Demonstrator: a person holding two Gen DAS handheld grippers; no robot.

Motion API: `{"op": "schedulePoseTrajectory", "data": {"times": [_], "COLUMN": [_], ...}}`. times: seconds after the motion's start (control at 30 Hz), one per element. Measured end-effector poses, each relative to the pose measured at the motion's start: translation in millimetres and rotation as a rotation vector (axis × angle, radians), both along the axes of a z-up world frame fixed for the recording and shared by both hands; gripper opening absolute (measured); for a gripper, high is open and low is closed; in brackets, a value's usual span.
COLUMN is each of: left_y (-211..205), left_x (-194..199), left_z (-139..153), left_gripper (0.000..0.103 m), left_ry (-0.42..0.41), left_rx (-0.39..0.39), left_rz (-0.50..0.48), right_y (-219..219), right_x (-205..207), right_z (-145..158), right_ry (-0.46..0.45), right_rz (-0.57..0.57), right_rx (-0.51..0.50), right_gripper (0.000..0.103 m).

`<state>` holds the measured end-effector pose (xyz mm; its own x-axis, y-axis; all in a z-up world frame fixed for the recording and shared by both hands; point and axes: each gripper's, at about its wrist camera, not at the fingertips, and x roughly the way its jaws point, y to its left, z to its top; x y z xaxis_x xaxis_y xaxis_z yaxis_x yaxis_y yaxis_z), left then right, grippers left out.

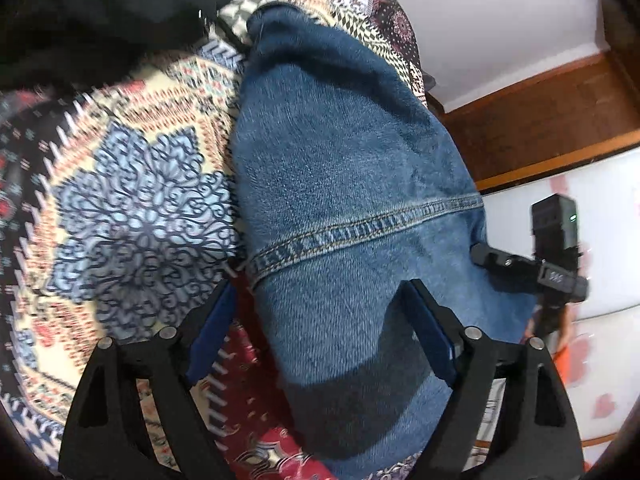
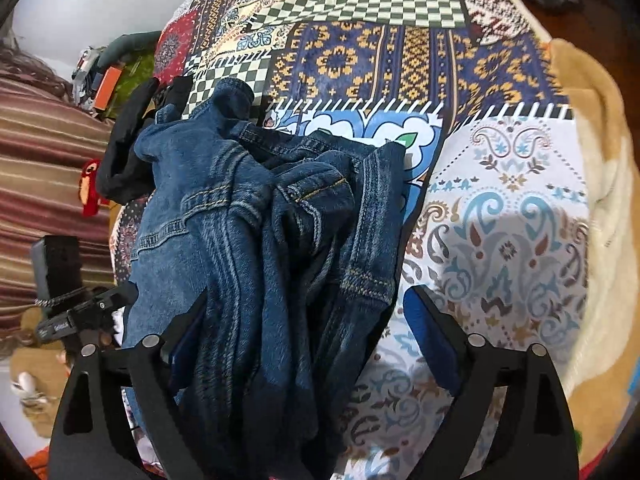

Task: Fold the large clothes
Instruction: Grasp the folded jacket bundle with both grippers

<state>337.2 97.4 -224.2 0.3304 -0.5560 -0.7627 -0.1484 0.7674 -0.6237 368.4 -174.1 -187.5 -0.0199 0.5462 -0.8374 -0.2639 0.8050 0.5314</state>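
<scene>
Right gripper [image 2: 308,320] astride crumpled denim jacket [image 2: 256,216] (left view: smooth panel)

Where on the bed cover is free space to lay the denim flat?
Free: the pale paisley patch between the denim garment and the tan blanket; also the blue-and-yellow band beyond it. Crowded: the far left, where black clothes touch the denim.

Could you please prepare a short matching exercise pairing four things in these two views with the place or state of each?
Things:
1. blue denim jacket
2. black garment
3. left gripper
4. tan fleece blanket

Places or states:
A. open, fingers astride denim
B. far right bed edge
C. crumpled on patchwork bedspread
D. top-left corner, left view

Pairs: 1-C, 2-D, 3-A, 4-B
</scene>
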Motion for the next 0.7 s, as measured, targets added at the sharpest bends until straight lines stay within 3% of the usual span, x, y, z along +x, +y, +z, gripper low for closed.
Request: {"op": "schedulePoseTrajectory", "data": {"times": [0.13,0.3,0.47,0.6,0.7], "left_y": [0.4,-2.9,-16.2,-29.9,-33.5], "left_x": [8.7,19.4,27.8,20.0,18.3], "left_z": [-15.7,-39.0,-36.6,-25.9,-15.5], "left_gripper": [0.094,0.094,0.094,0.094,0.085], "left_ry": [0.05,0.124,0.113,0.117,0.103], "left_rx": [-0.089,-0.259,-0.223,-0.198,-0.169], "left_rz": [0.008,0.031,0.005,-0.006,-0.019], "right_y": [5.4,9.8,9.3,5.9,4.4], "right_x": [8.5,17.2,20.0,17.7,14.7], "right_z": [-6.2,-11.5,-13.4,-14.5,-11.6], "right_ry": [0.028,0.064,0.092,0.126,0.134], "right_rz": [0.014,0.009,-0.01,-0.024,-0.04], "right_rx": [0.032,0.056,0.066,0.093,0.105], "right_gripper": [0.096,0.097,0.094,0.073,0.058]}}
